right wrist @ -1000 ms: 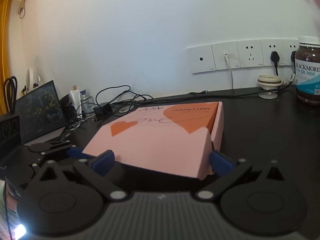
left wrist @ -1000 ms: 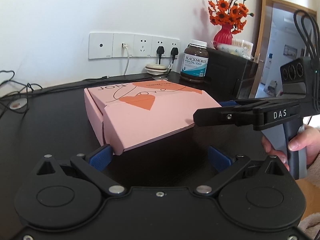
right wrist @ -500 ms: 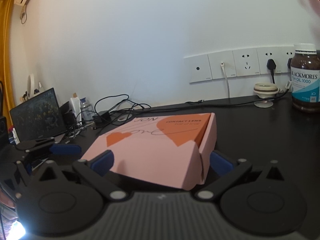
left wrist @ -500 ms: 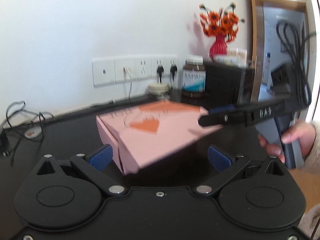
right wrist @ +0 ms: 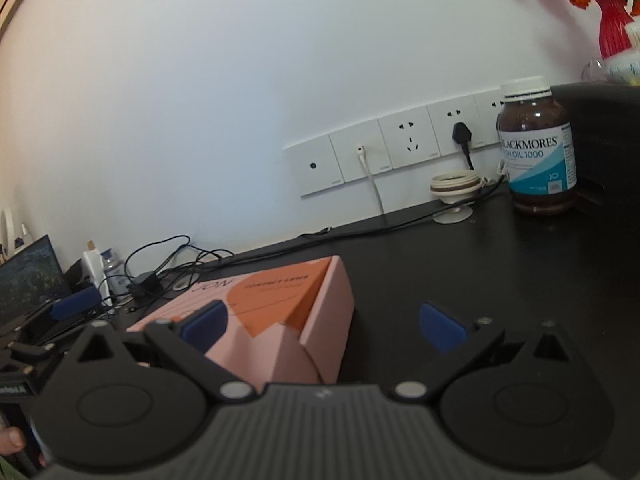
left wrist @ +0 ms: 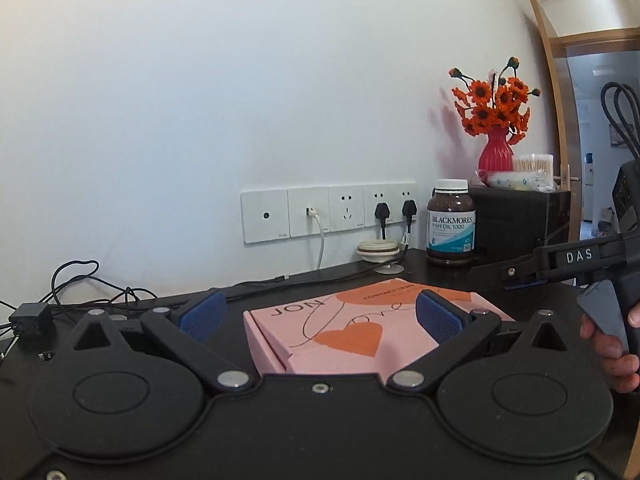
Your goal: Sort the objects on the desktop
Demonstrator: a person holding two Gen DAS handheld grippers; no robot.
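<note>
The pink box (left wrist: 360, 332) lay flat on the black desk (right wrist: 500, 264), away from its back edge, where the bottle (right wrist: 536, 148) stood by the wall. The left gripper (left wrist: 318, 312) had its jaws spread, and so did the right gripper (right wrist: 322, 322); neither pinched anything. The box was thin cardboard, matte, with sharp corners and orange hearts. It seemed to sit partly between the left jaws, but the view is distorted. To grasp it well, the pads should close on two opposite side walls, gently, because such cardboard dents easily.
</note>
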